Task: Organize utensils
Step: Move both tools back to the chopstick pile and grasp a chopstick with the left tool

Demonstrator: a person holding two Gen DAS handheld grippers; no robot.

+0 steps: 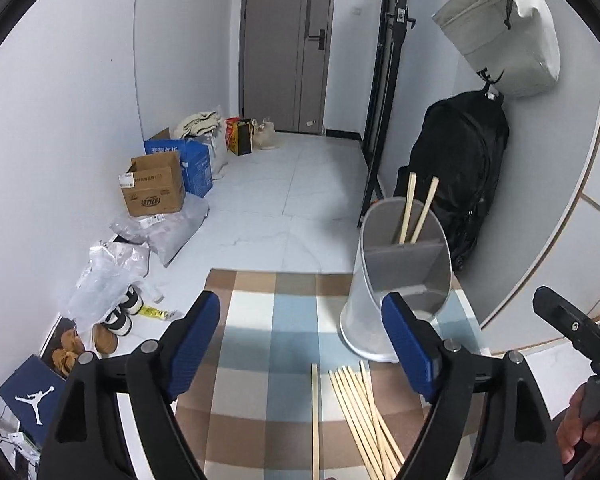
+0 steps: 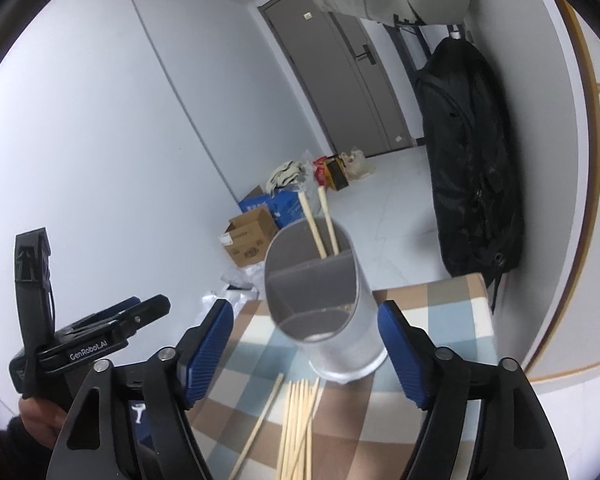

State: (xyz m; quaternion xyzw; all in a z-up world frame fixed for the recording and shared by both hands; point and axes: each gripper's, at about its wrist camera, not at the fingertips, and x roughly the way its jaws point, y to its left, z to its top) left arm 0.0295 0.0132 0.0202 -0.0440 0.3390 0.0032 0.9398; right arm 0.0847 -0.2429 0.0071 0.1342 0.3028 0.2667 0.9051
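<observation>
Left gripper held level above loose chopsticks, jaws spread wide, empty. Right gripper likewise apart, tilted toward holder.

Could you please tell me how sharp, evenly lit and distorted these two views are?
Left wrist view: sharp, soft daylight, fisheye bending the grey door and walls. Right wrist view: tilted, equally bent, slightly soft on the grey cylindrical utensil holder; dark vignette rings both.
</observation>
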